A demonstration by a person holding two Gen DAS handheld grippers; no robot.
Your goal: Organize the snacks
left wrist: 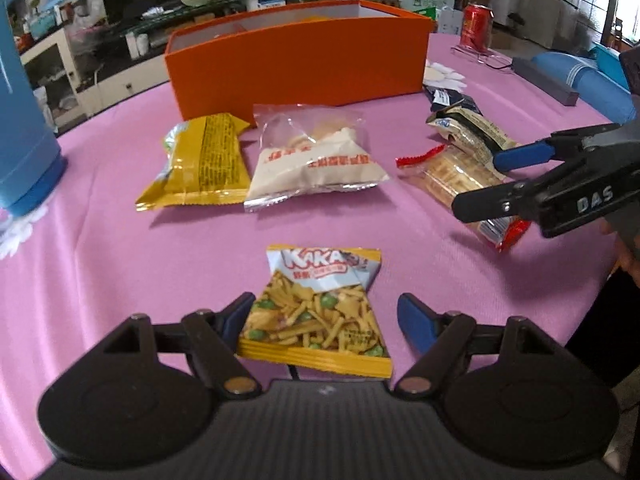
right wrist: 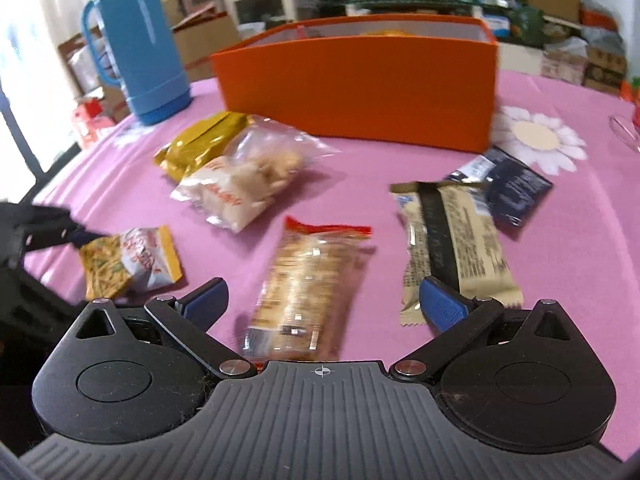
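Left wrist view: left tongs [left wrist: 324, 320] sit open around the KAKA packet [left wrist: 316, 308], nothing gripped; right tongs [right wrist: 324, 300] gape over the cracker pack [right wrist: 308, 284], so most snacks lie on the desk [left wrist: 100, 280] ahead, orange box [left wrist: 296, 60] beyond

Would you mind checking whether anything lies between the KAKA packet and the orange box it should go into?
Yes: the yellow packet and the clear white-filled bag lie side by side between the KAKA packet and the orange box. Lifting it over them should avoid both.
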